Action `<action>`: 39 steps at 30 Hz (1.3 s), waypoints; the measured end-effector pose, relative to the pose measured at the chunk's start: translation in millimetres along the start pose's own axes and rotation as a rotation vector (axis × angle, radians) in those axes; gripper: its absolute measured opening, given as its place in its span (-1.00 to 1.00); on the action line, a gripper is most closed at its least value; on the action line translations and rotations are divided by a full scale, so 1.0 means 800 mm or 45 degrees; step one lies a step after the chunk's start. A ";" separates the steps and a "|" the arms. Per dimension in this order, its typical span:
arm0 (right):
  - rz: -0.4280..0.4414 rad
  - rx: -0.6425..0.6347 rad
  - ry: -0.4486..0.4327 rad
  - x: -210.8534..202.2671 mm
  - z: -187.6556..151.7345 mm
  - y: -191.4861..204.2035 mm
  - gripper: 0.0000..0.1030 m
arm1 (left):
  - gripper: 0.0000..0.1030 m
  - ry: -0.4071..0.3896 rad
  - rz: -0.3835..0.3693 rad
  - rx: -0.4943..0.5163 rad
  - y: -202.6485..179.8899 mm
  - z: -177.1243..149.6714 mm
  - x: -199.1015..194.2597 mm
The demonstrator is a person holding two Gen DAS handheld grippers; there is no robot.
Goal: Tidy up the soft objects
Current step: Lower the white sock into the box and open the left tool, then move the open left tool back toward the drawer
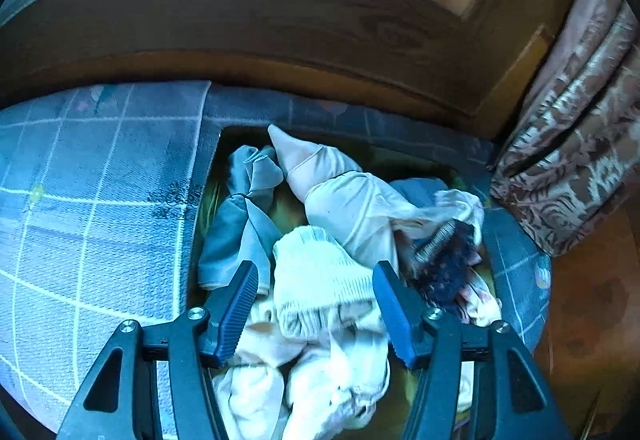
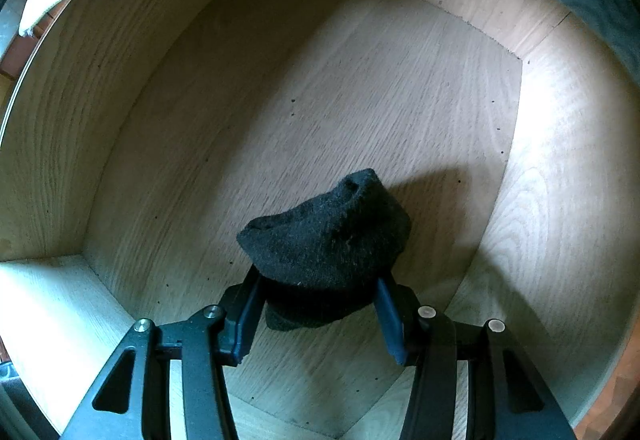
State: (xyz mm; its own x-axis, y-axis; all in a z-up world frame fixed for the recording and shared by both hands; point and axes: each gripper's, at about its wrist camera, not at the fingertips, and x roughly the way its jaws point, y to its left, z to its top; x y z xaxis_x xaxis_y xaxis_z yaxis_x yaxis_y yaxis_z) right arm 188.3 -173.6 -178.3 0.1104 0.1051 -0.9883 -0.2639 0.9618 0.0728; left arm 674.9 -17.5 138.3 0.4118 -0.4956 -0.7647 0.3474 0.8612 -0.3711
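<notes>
The left gripper [image 1: 316,280] hangs over a heap of socks and small garments piled in a dark-lined bin [image 1: 218,160]. Its jaws stand apart, and a cream ribbed sock [image 1: 320,272] lies between the blue pads [image 1: 240,304]; the pads do not press on it, so nothing is gripped. Beyond that sock lie a pale pink sock [image 1: 308,164] and, to the left, a grey cloth [image 1: 240,224]. To the right sits a dark navy speckled sock [image 1: 448,264] with a grey ribbed cuff, beside a crumpled white piece [image 1: 460,204]. A grey blanket with a pale grid pattern [image 1: 92,208] covers the surface left of the bin, a wooden board [image 1: 240,20] rises behind it, and a brown patterned curtain [image 1: 572,144] hangs at the right.

The right gripper [image 2: 318,288] points down into a light wooden box [image 2: 60,160] with oak-like grain. It is closed on a black rolled sock [image 2: 328,236], whose bundle is pinched at both sides by the blue pads [image 2: 386,316]. The sock is near the box floor [image 2: 320,100], over the part nearest the camera; whether it touches the floor cannot be told. It throws a shadow to the right. The rest of the floor is bare but for small dark specks.

No brand, label or writing can be read on anything in either view.
</notes>
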 end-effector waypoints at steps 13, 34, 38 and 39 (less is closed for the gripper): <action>-0.002 -0.003 0.009 0.018 -0.006 0.003 0.01 | 0.17 -0.036 0.018 0.082 0.015 -0.145 -0.072; -0.023 -0.022 0.020 0.018 -0.010 0.008 0.01 | 0.17 0.184 0.001 0.023 0.025 -0.319 -0.063; -0.026 -0.024 0.020 0.018 -0.011 0.009 0.01 | 0.17 0.205 -0.006 0.046 0.019 -0.333 -0.062; -0.028 -0.026 0.020 0.018 -0.011 0.010 0.01 | 0.17 0.211 -0.009 0.051 0.017 -0.336 -0.060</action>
State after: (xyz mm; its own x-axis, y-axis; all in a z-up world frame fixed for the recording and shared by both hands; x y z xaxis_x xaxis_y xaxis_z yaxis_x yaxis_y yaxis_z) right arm 179.5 -166.8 -193.3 0.1011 0.0800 -0.9917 -0.2809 0.9585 0.0487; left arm 433.4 48.5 28.4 0.2661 -0.4732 -0.8398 0.3843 0.8511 -0.3577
